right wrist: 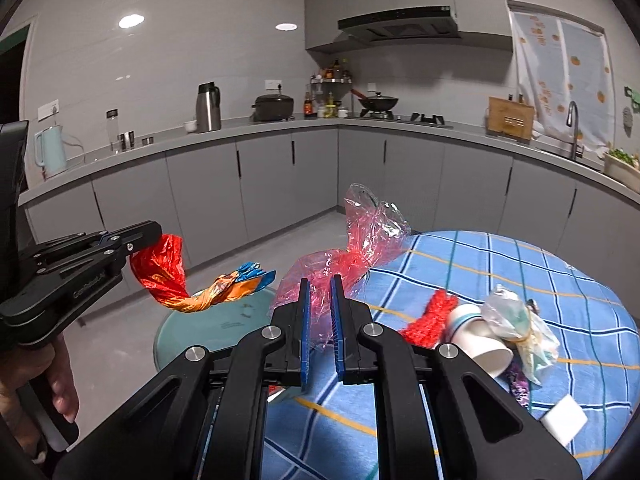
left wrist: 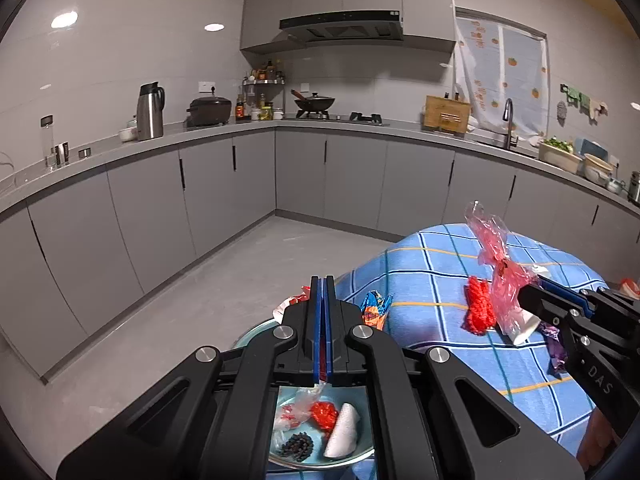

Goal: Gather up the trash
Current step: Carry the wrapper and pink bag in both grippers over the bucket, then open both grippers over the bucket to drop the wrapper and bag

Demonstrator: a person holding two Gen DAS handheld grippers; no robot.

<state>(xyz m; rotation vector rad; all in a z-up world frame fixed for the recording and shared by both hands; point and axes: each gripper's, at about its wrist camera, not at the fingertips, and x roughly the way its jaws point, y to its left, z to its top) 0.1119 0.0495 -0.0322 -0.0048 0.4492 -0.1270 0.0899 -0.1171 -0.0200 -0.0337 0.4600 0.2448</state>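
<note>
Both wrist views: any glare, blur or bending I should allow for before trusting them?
Left wrist view: sharp; fisheye bows the counter; ceiling lights mirror as bright spots on the wall tiles. Right wrist view: same bowing and spots; the pink plastic bag glints, and the left gripper looks slightly soft.

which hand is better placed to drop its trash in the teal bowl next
Left, probably. The left tongs, shut on the orange foil wrapper, hang right over the teal bowl. The right tongs grip the pink plastic bag above the table's edge, beside the bowl.
</note>
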